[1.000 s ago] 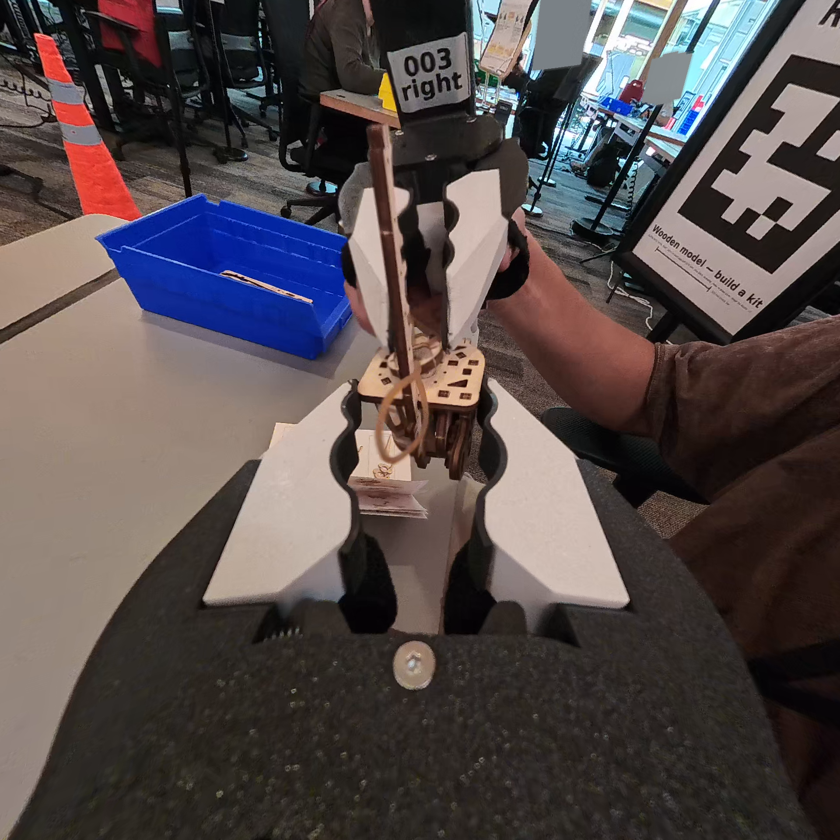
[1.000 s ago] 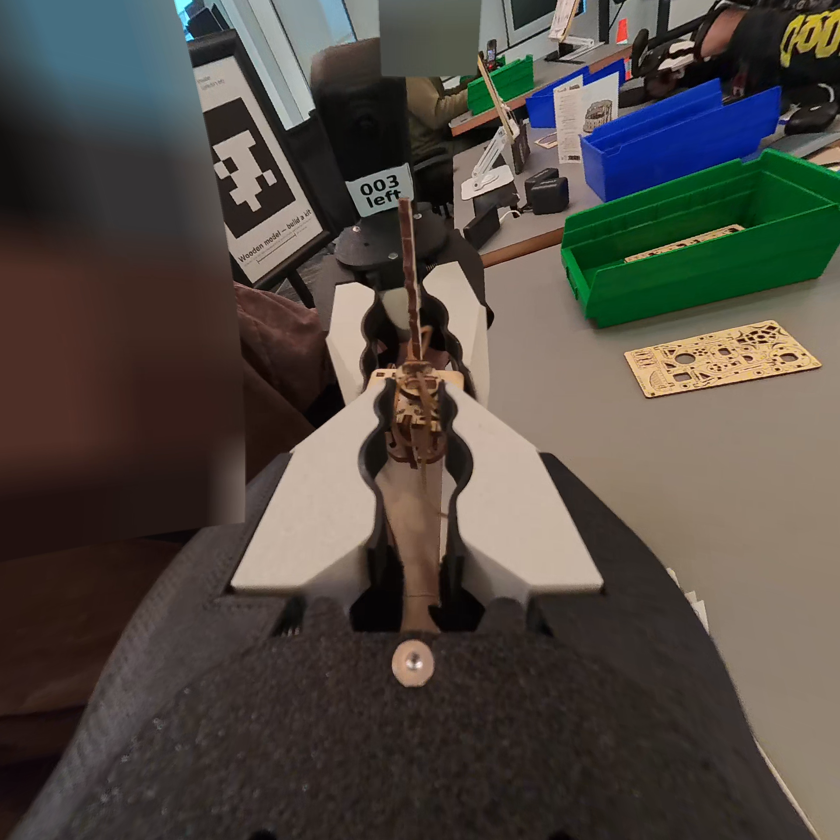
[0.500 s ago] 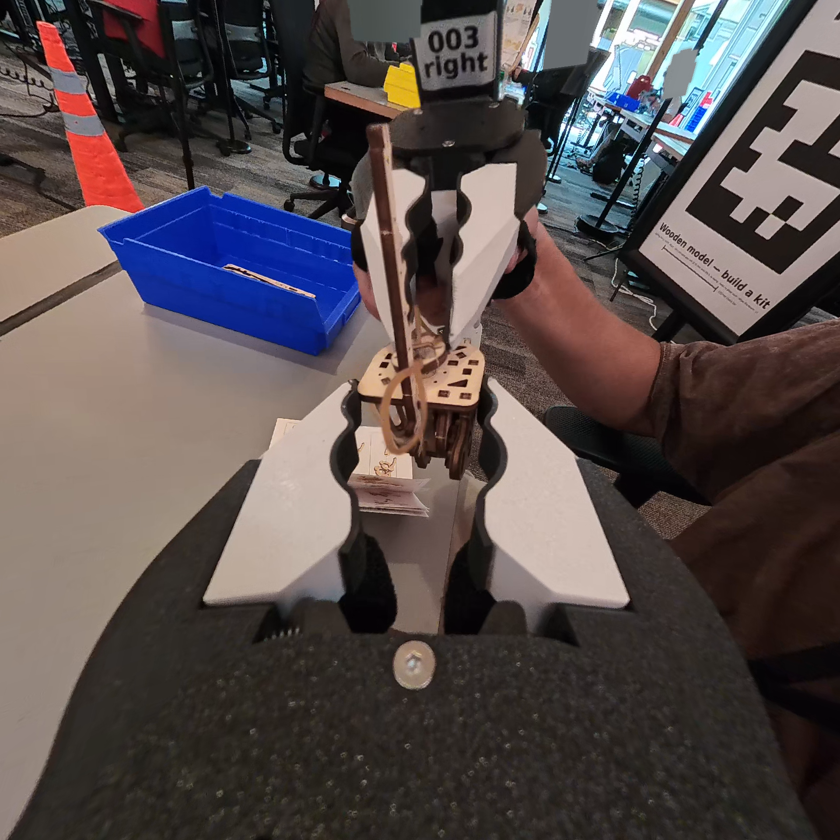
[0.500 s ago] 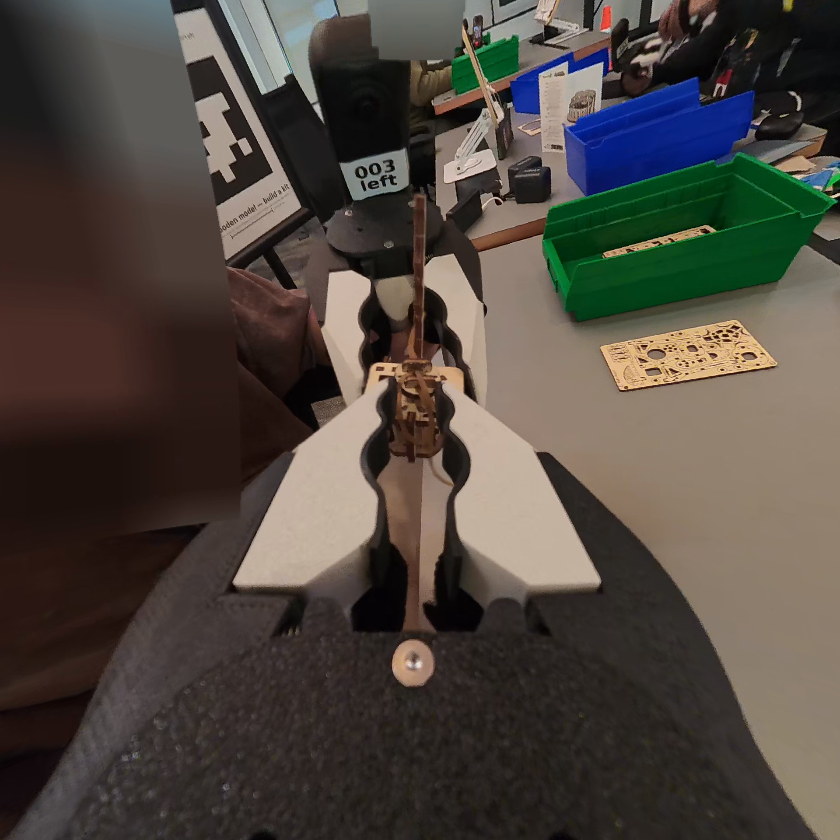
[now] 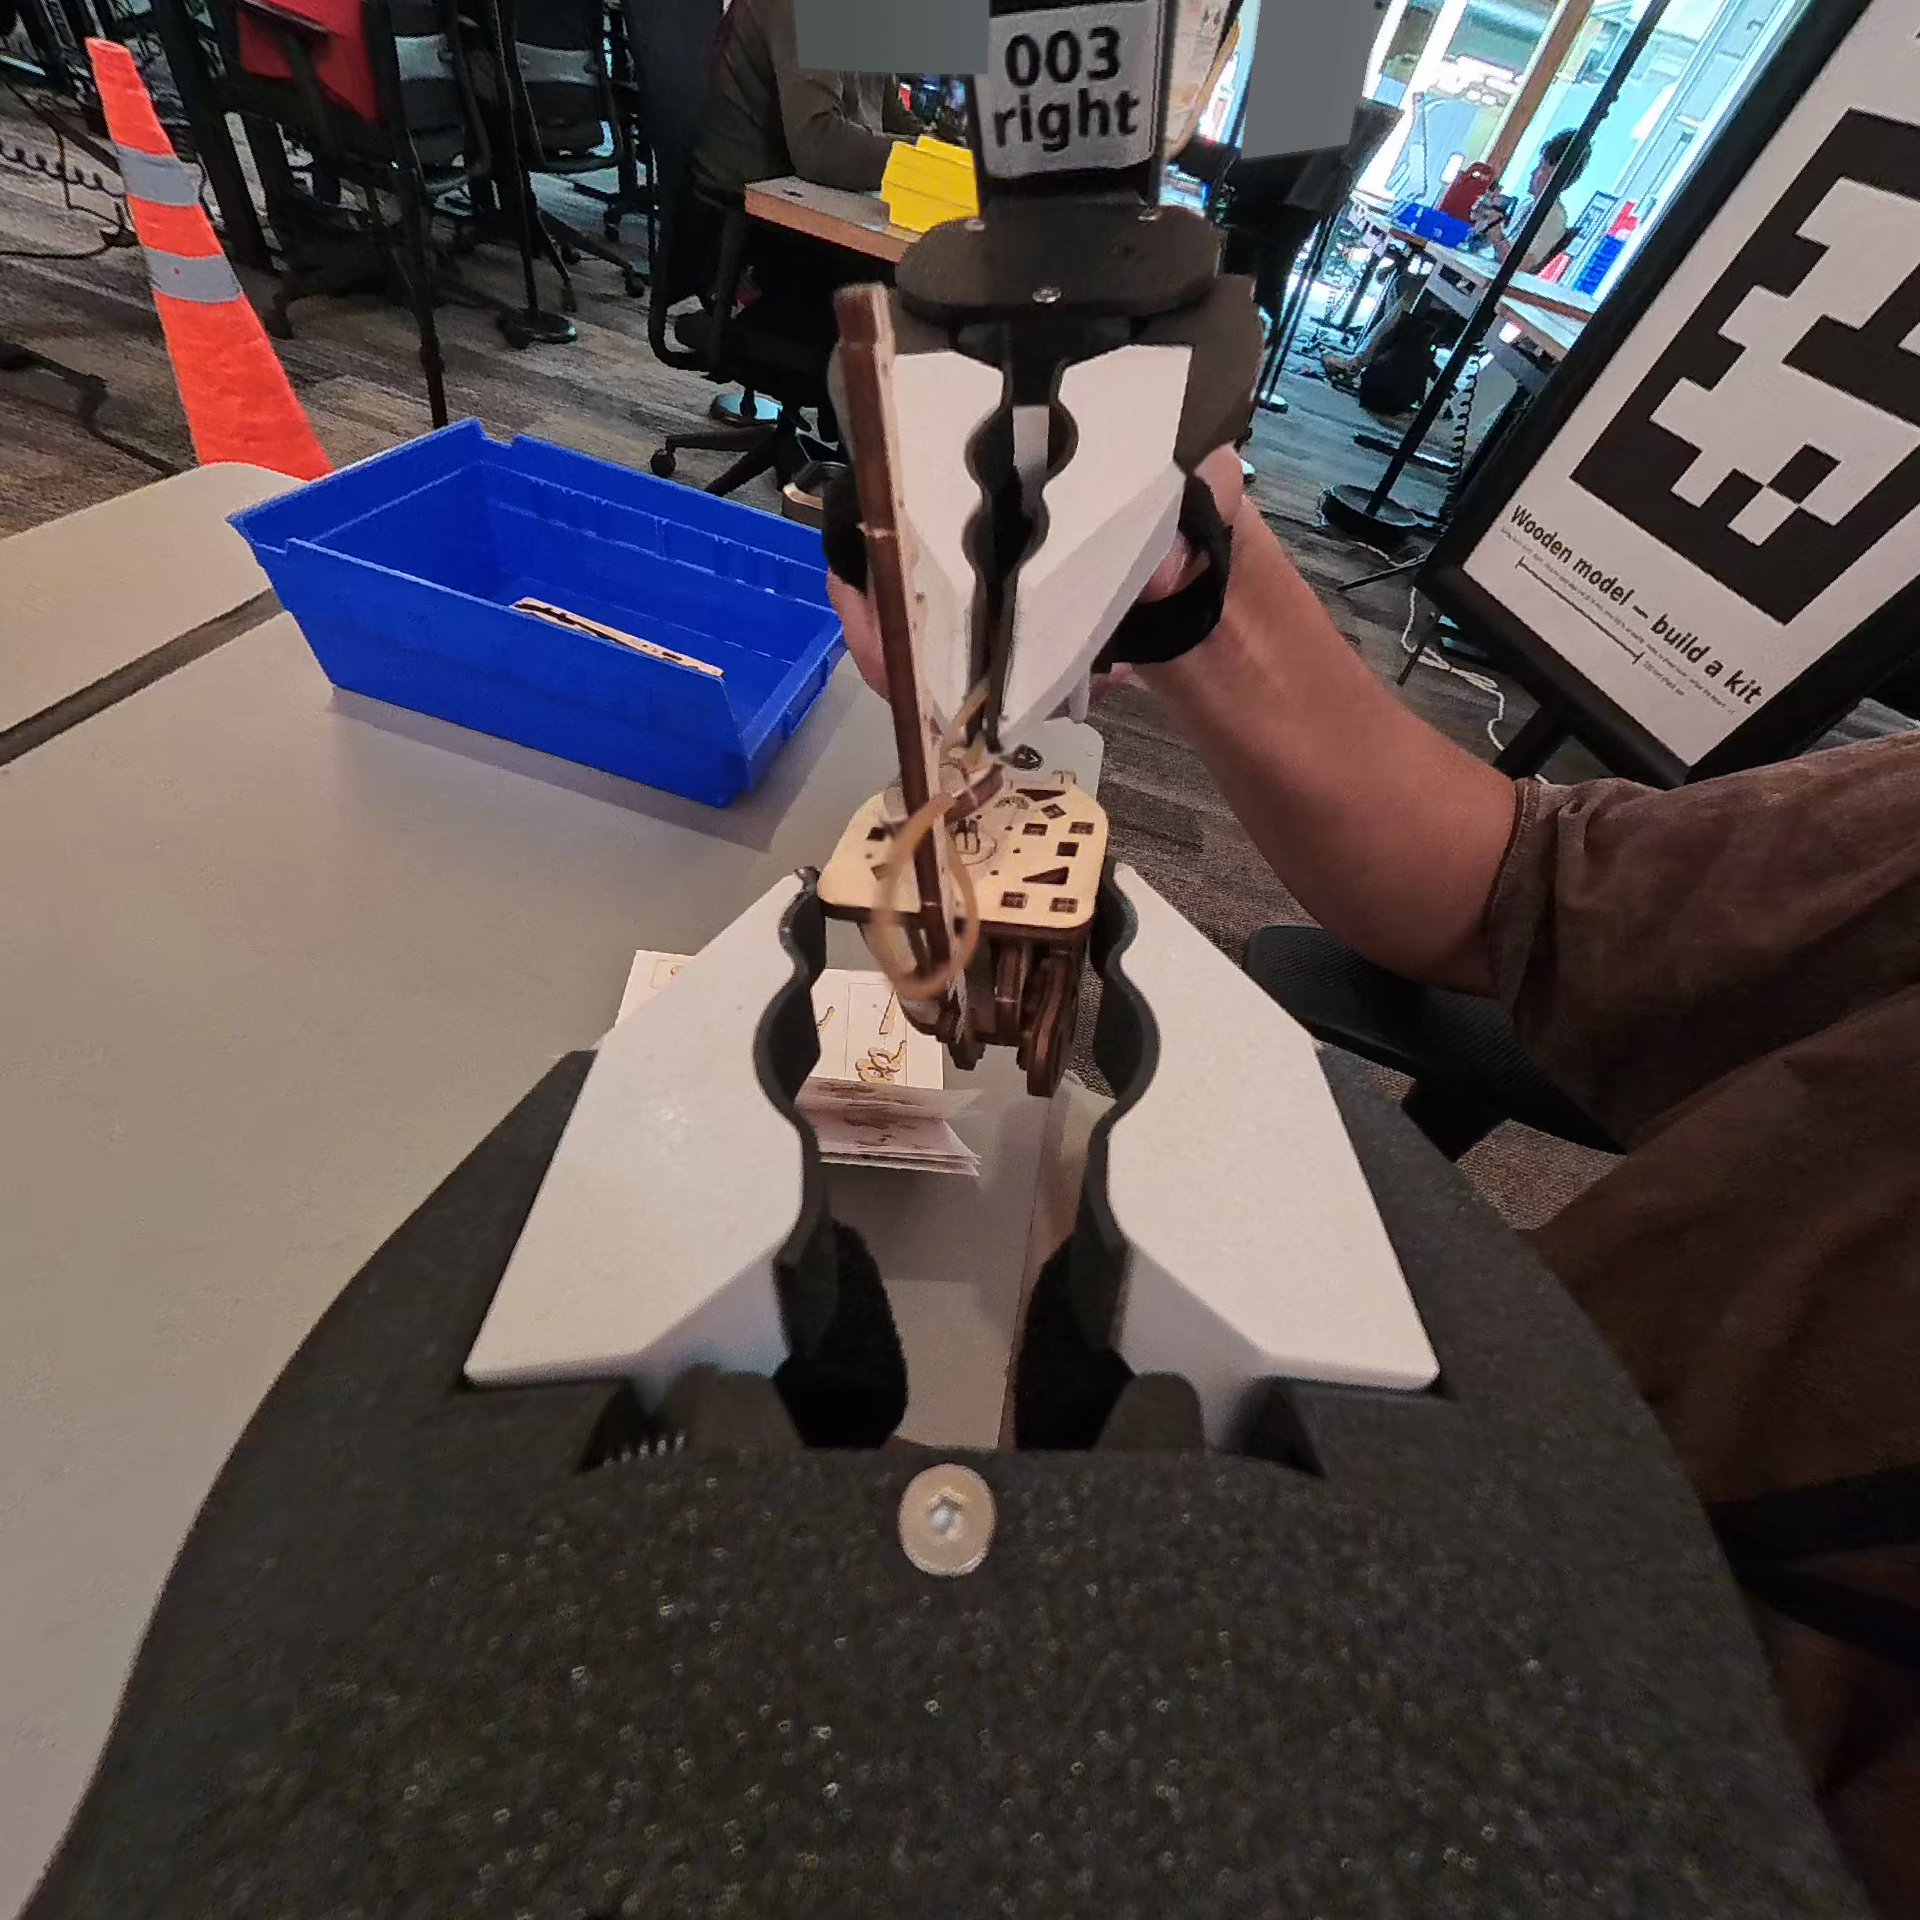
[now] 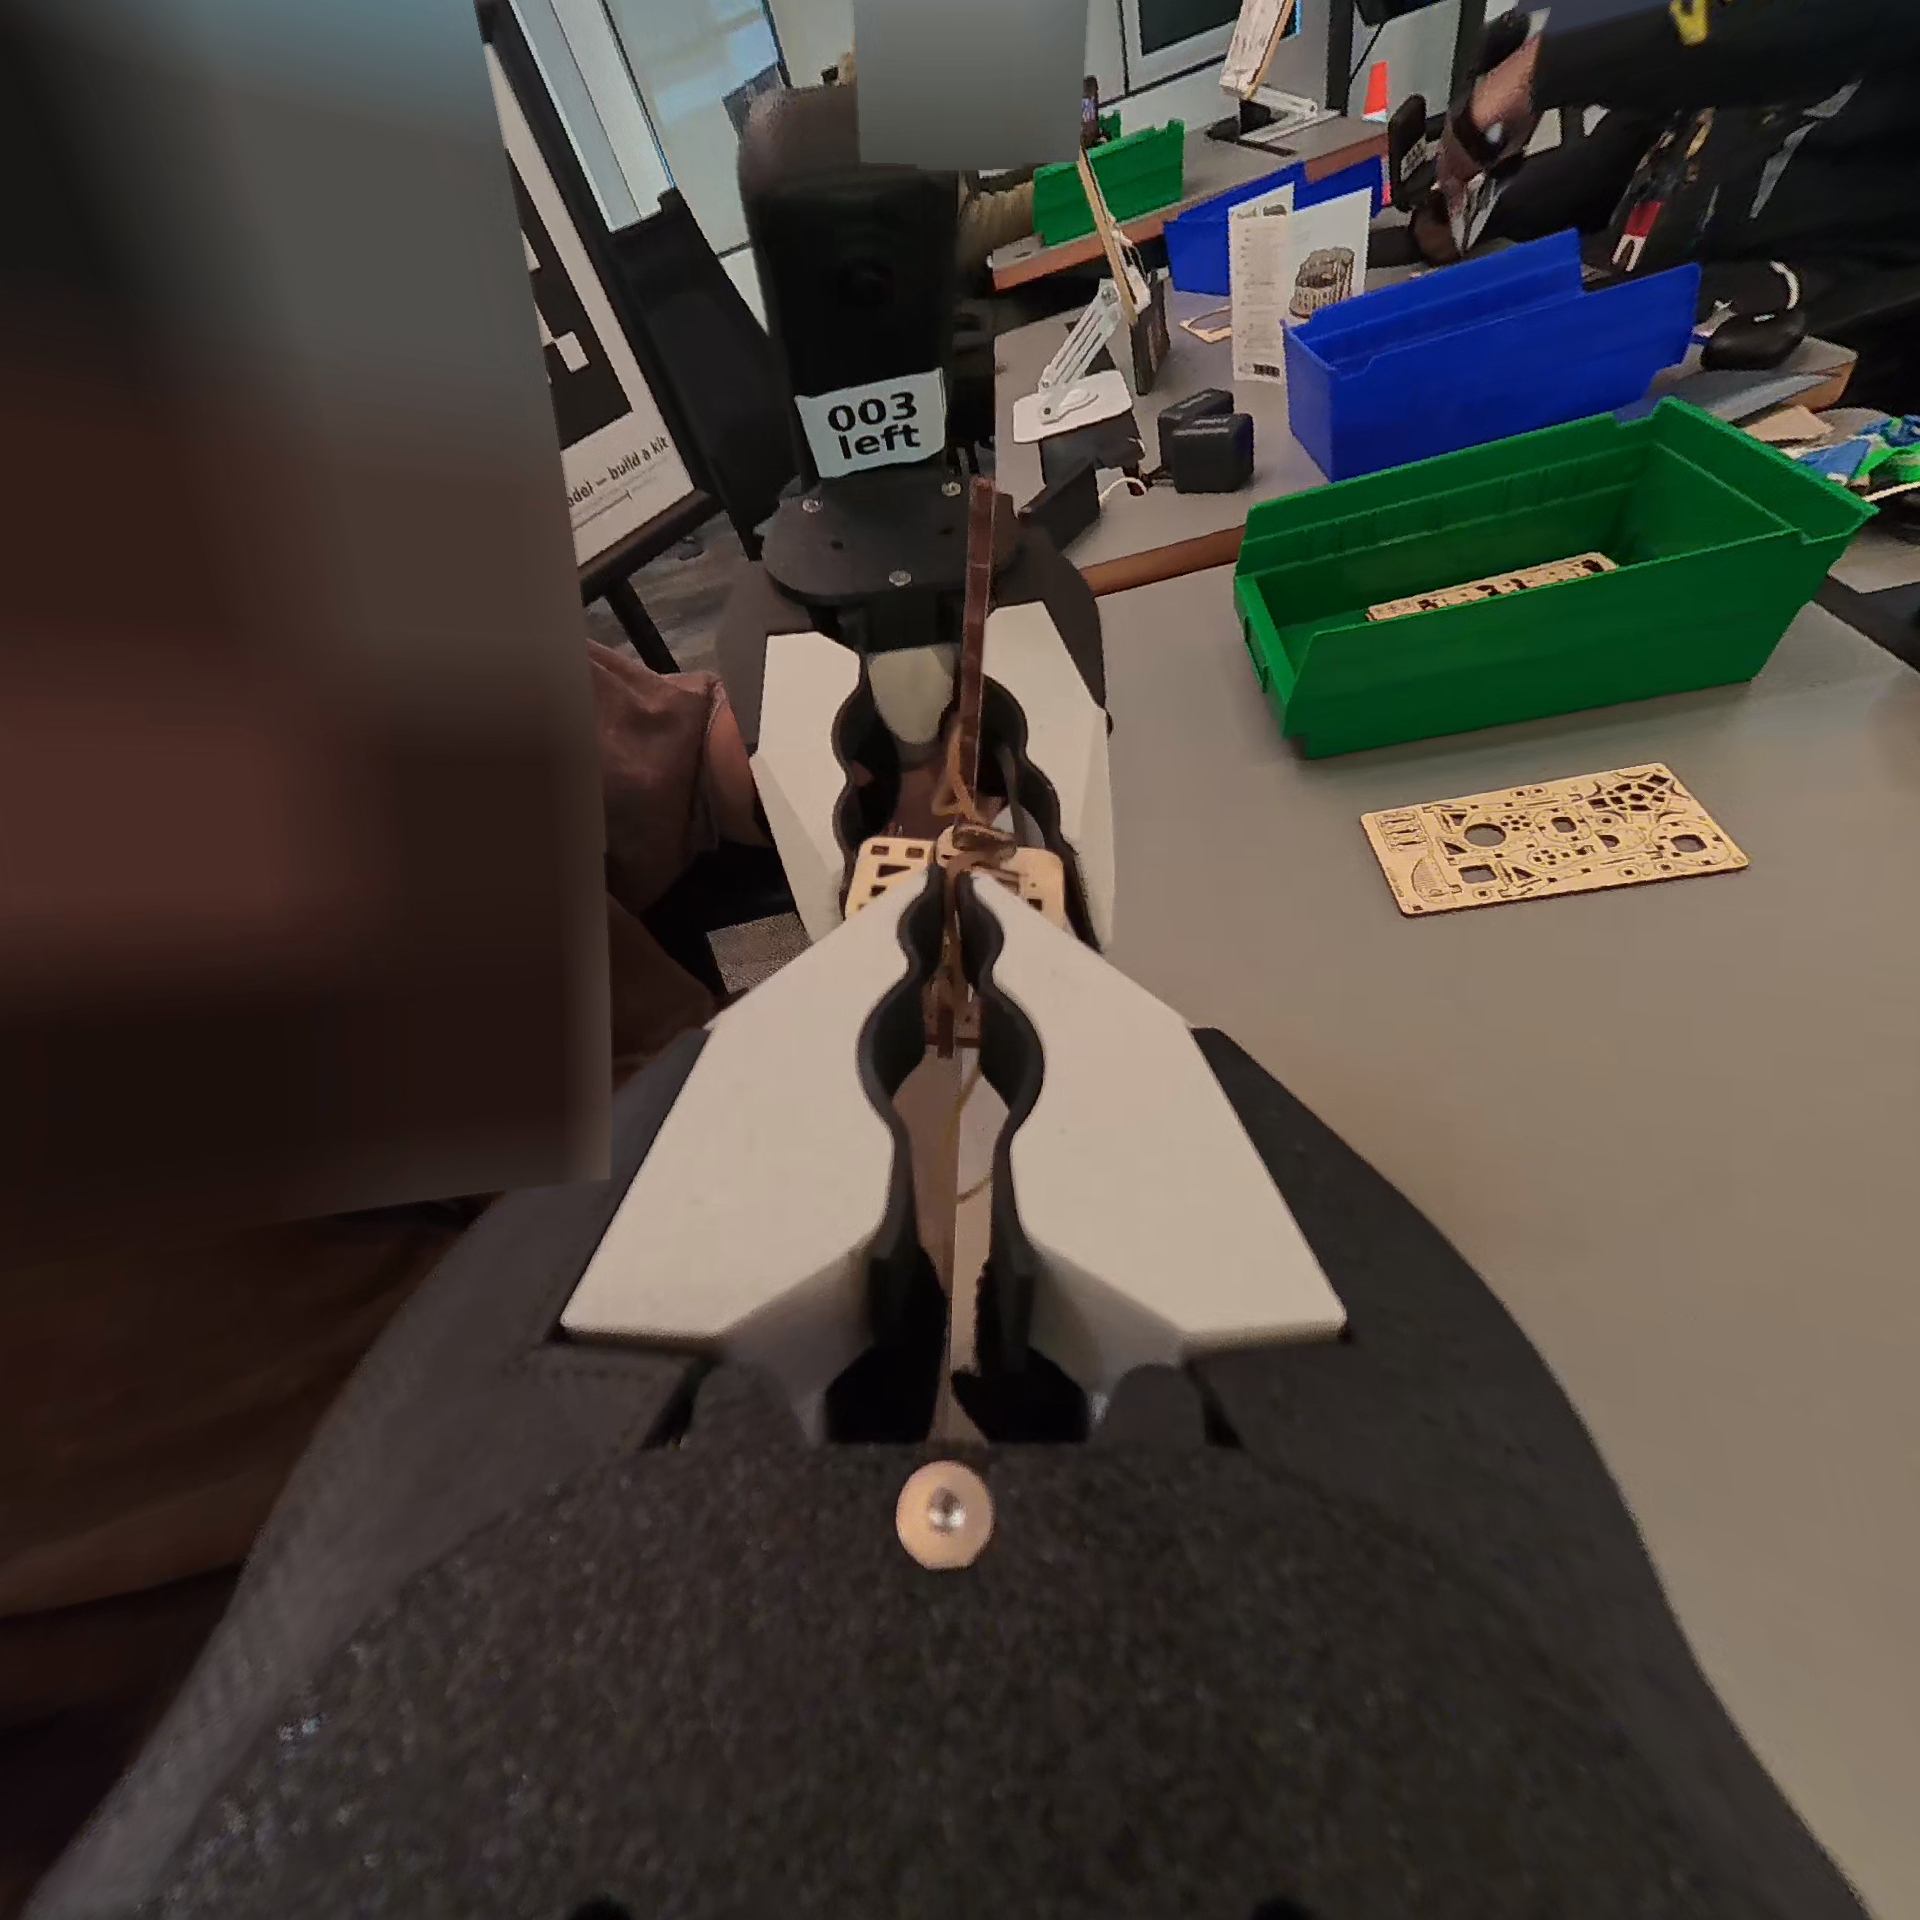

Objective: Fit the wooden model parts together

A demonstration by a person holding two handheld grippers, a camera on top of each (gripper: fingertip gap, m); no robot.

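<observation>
Above the worktop (image 5: pixel 312 987), the left claw (image 5: pixel 951 925) pinched the wooden model (image 5: pixel 977 873) while the right claw (image 6: pixel 951 894), pressed on its rubber band (image 5: pixel 925 925), apparently needed careful stretching next.

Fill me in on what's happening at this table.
A person is assembling a wooden model with two handheld grippers. The left gripper clamps the small wooden assembly, which carries a tall upright strip and a rubber band. The right gripper has its jaws nearly shut on a piece at the assembly's top. A parts sheet lies untouched on the table.
</observation>
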